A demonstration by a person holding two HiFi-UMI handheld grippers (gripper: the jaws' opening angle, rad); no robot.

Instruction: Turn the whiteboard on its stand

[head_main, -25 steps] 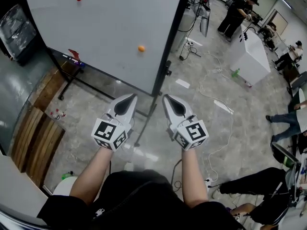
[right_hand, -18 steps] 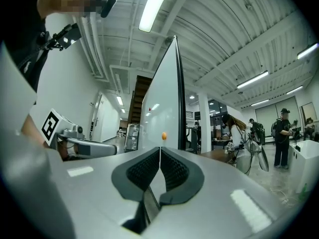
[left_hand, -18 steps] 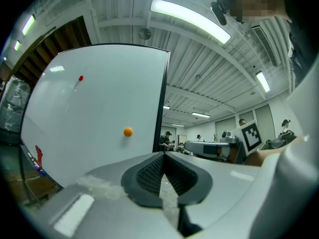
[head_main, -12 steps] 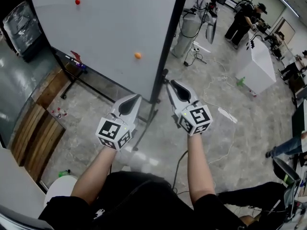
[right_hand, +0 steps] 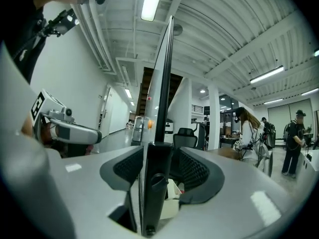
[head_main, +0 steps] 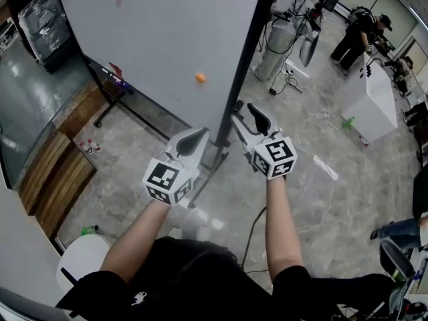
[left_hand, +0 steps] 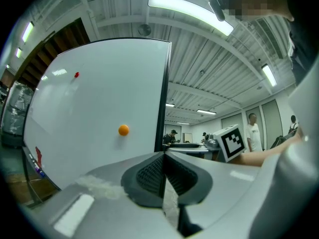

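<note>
1. Grey workshop floor [head_main: 334, 199] spreads below; the whiteboard [head_main: 167, 39] stands upright on its stand at upper left.
2. Left gripper [head_main: 192, 138], jaws together and empty, hovers near the board's face, probably ready to push.
3. Right gripper [head_main: 246, 112] has just been opening. Its jaws straddle the black edge frame [head_main: 244, 52] without pinching, likely to grip it for turning.

A grey marbled floor [head_main: 134, 152] is seen. On it are set the black foot of the whiteboard stand [head_main: 108, 114], a slatted wooden platform [head_main: 57, 182] at left and a white cabinet [head_main: 378, 105] at right. A green bottle [head_main: 348, 122] is stood just beside the cabinet, and a white cable [head_main: 330, 199] is trailed across the tiles.
</note>
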